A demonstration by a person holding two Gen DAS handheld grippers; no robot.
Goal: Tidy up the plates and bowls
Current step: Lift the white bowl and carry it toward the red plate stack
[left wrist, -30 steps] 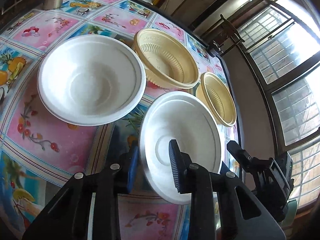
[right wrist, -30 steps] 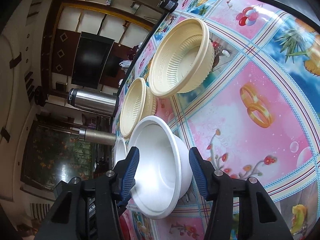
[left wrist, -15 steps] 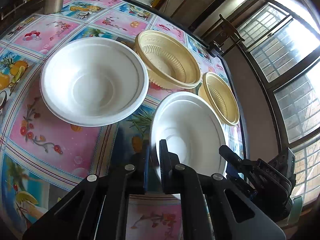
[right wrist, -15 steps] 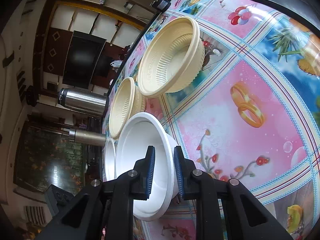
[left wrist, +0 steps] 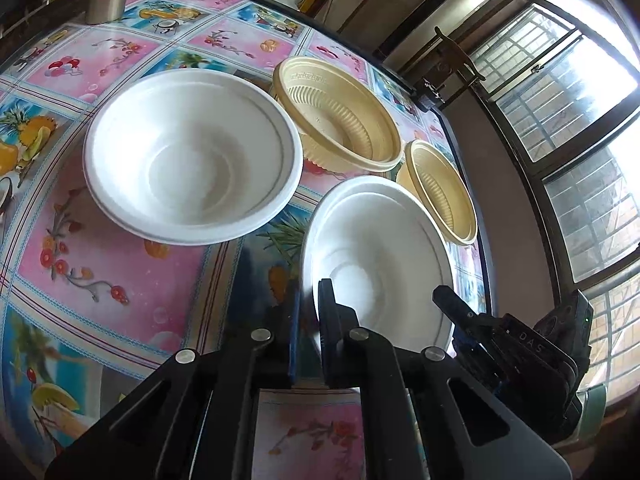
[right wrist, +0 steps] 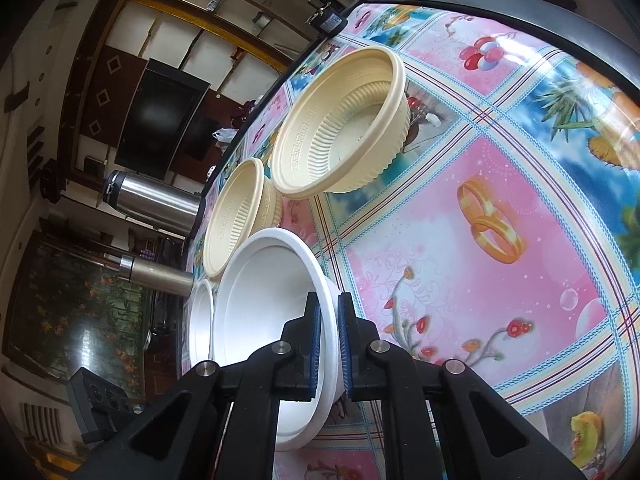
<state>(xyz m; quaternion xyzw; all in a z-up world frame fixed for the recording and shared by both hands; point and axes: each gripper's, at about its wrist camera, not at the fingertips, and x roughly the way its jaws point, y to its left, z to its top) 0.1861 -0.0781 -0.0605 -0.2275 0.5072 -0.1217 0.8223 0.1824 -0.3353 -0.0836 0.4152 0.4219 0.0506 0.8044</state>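
Both tongs pinch the same white bowl [left wrist: 380, 256] on the table [left wrist: 100, 264]: left gripper [left wrist: 308, 320] on one rim side, right gripper [right wrist: 329, 344] opposite; probably so it lifts level for nesting into the second white bowl [left wrist: 192, 164] nearby.

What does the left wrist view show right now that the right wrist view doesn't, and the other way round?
Only the left wrist view shows the windows and the right gripper at the near white bowl. Only the right wrist view shows the dark TV screen and the rings printed on the tablecloth. Both show two white bowls, two cream bowls, and two steel flasks.
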